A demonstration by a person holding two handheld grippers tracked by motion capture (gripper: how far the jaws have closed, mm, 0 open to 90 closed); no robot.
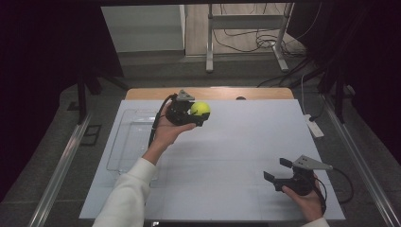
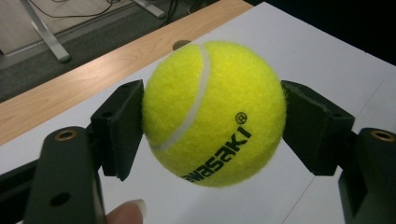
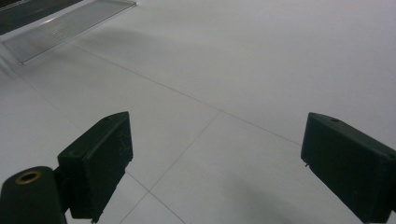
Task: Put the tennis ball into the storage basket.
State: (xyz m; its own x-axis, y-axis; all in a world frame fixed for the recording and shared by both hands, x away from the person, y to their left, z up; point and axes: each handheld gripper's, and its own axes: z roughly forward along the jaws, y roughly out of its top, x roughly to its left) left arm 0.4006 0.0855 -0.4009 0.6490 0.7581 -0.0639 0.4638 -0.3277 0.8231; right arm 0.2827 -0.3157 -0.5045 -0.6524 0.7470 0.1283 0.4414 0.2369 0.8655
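The left gripper (image 1: 197, 112), upper middle of the high view, is clamped on a yellow ball (image 1: 200, 109), held above the white table (image 1: 227, 156). In the left gripper view both pads press the ball (image 2: 214, 113) at its widest part, so the hold looks sound. A clear tray (image 1: 130, 137) lies at centre left; if that's the goal, I'd bring the ball low over it before letting go, lest it bounce. The right gripper (image 1: 279, 170), lower right, gapes, holding nothing.
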